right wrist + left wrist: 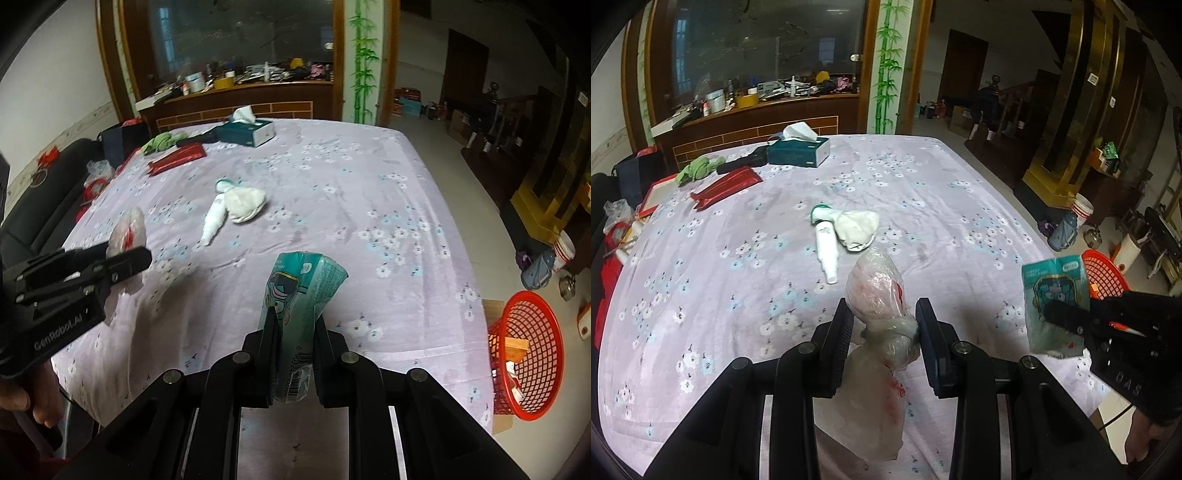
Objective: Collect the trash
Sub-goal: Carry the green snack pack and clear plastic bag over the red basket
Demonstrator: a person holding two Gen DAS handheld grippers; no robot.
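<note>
Got my left gripper (882, 321) pinched on a knotted plastic bag (877, 295), right gripper (295, 328) clamped on a teal tissue pack (301, 291), both held above the bed (738, 240). Plenty of bare sheet ahead, just a white tube (826, 247) and crumpled tissue (857, 229) mid-bed. The right view shows the whole red basket (532, 354) past the bed's right edge; the left one only catches its rim.

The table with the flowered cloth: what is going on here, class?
A person is clearing trash with a hand-held gripper in each hand. The left hand-held gripper grips a knotted clear plastic bag; the right hand-held gripper grips a teal tissue packet. Both are lifted above the table. A white tube and crumpled wad lie mid-table. A red basket waits off the right edge.
</note>
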